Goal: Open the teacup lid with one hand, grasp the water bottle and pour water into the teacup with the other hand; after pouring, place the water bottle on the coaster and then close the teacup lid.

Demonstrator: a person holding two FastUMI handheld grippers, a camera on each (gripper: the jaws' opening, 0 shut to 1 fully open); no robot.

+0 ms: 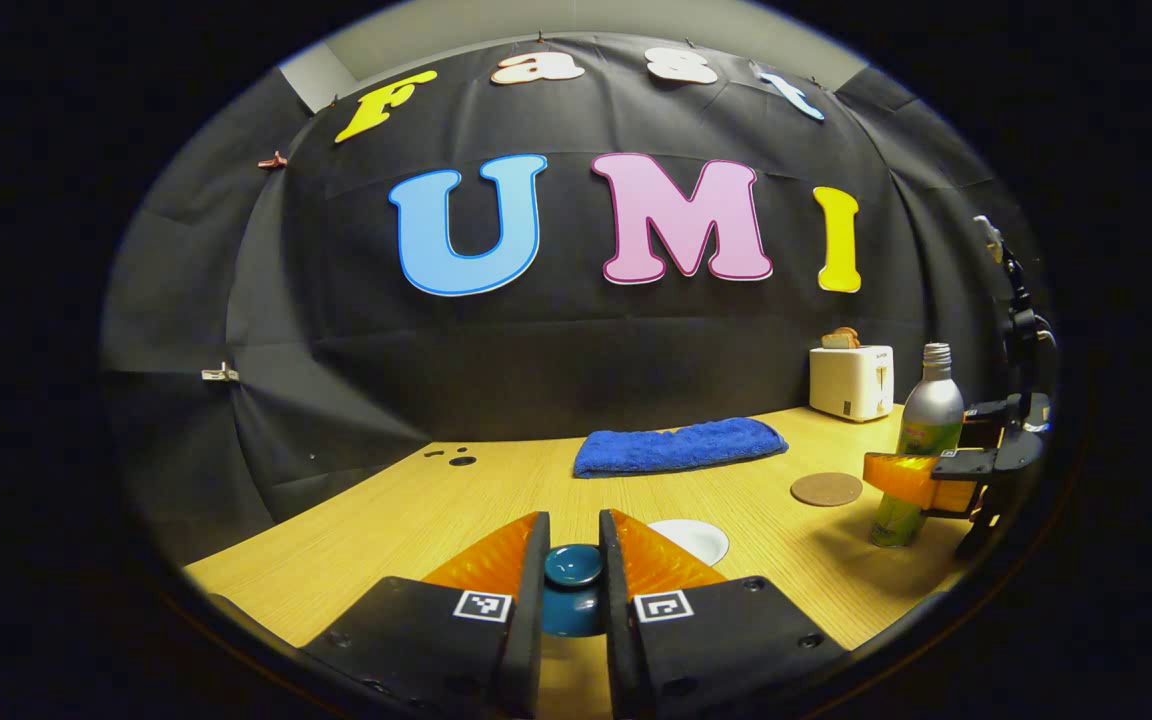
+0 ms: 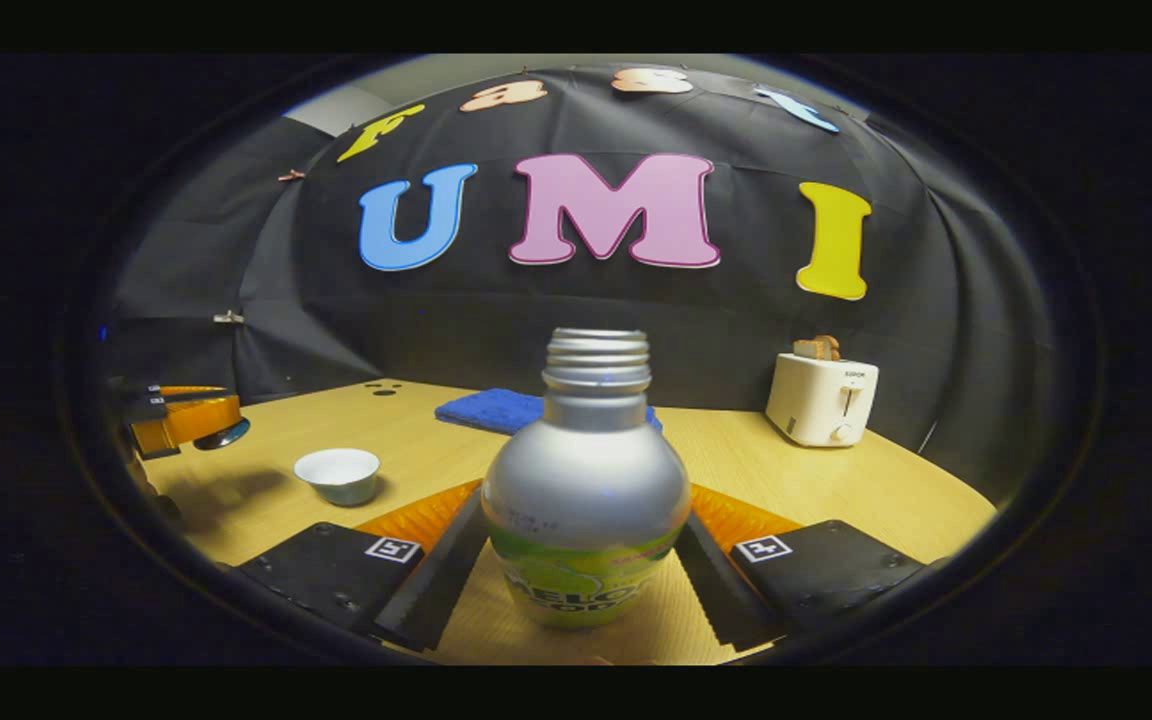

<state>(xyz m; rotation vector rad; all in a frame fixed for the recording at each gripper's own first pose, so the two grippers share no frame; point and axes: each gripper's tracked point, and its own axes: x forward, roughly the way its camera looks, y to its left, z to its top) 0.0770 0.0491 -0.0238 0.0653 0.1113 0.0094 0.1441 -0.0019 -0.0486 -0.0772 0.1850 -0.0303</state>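
Glossy teal lid [image 1: 573, 566] held in left jaws; right jaws clamp rounded metal bottle [image 2: 584, 500]

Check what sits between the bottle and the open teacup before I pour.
Bare tabletop. In the right gripper view nothing lies between the water bottle and the teacup.

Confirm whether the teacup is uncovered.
Yes. In the right gripper view the teacup stands open on the table, no lid on it.
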